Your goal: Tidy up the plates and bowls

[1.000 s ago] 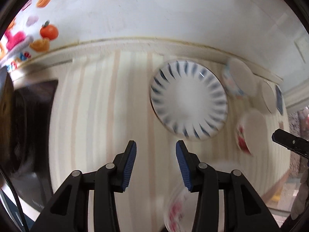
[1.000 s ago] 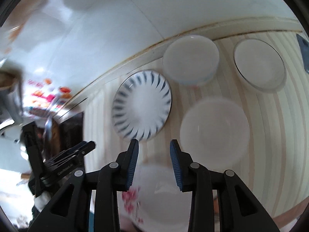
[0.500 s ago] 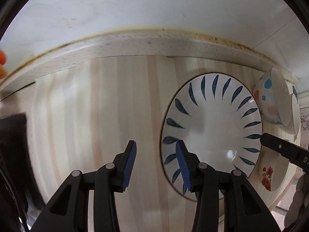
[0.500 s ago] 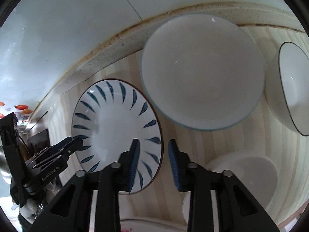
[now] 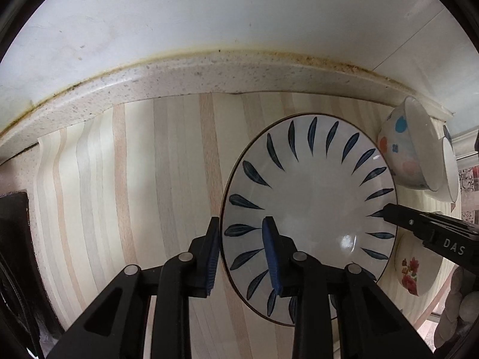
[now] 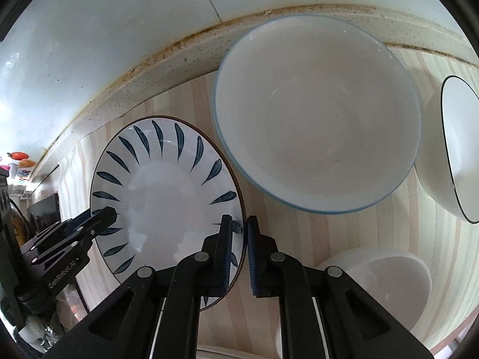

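A white plate with blue leaf marks (image 5: 314, 203) (image 6: 167, 197) lies flat on the striped counter. My left gripper (image 5: 241, 254) is open and straddles the plate's left rim, one finger outside it and one over the plate. My right gripper (image 6: 239, 239) has its fingers drawn close on the plate's right rim, and it shows as a black tip (image 5: 392, 214) in the left wrist view. The left gripper (image 6: 101, 218) also shows in the right wrist view, at the plate's opposite edge.
A large white bowl with a pale blue rim (image 6: 314, 119) stands just behind the plate, a black-rimmed bowl (image 6: 455, 149) beside it and a plain white bowl (image 6: 374, 284) in front. A dotted bowl (image 5: 401, 149) and a floral bowl (image 5: 413, 269) lie right. A speckled kerb (image 5: 179, 77) and wall run behind.
Both grippers came down and forward onto the leaf plate from either side. The right fingers narrowed onto its rim; the left fingers narrowed somewhat around the opposite rim.
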`<action>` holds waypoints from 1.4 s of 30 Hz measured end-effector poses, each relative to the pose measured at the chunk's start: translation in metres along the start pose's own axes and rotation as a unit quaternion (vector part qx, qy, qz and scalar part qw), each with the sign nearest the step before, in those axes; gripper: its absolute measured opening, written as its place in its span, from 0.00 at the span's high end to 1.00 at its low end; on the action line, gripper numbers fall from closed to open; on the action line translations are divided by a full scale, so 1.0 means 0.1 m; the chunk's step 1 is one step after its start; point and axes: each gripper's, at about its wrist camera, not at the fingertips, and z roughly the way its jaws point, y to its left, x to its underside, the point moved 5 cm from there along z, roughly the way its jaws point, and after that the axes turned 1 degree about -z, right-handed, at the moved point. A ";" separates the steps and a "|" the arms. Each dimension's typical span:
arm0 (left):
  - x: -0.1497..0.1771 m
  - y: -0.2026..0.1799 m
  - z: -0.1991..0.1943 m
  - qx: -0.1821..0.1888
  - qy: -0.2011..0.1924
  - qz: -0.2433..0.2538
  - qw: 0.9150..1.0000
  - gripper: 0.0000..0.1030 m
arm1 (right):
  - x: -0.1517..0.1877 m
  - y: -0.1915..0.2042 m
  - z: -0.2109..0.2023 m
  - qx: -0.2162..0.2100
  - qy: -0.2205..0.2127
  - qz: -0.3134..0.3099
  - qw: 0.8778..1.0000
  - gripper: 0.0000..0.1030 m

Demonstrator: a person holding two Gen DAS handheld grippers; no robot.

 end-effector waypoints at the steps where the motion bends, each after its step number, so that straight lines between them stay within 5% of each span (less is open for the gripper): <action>1: 0.03 -0.02 -0.05 0.000 -0.004 0.001 1.000 0.76 | 0.01 0.00 -0.02 0.000 -0.001 -0.002 1.000 0.89; 12: 0.09 0.01 -0.51 0.003 -0.033 0.003 0.999 0.76 | 0.22 0.15 -0.38 -0.020 -0.011 -0.030 0.999 0.89; 28: 0.80 -0.22 -1.26 0.010 -0.077 -0.017 0.997 0.75 | 1.02 0.08 -1.15 -0.046 -0.024 -0.084 0.995 0.89; 42: 1.44 -0.44 -1.40 0.002 -0.091 -0.025 0.995 0.76 | 1.73 -0.14 -1.24 -0.061 -0.012 -0.105 0.993 0.89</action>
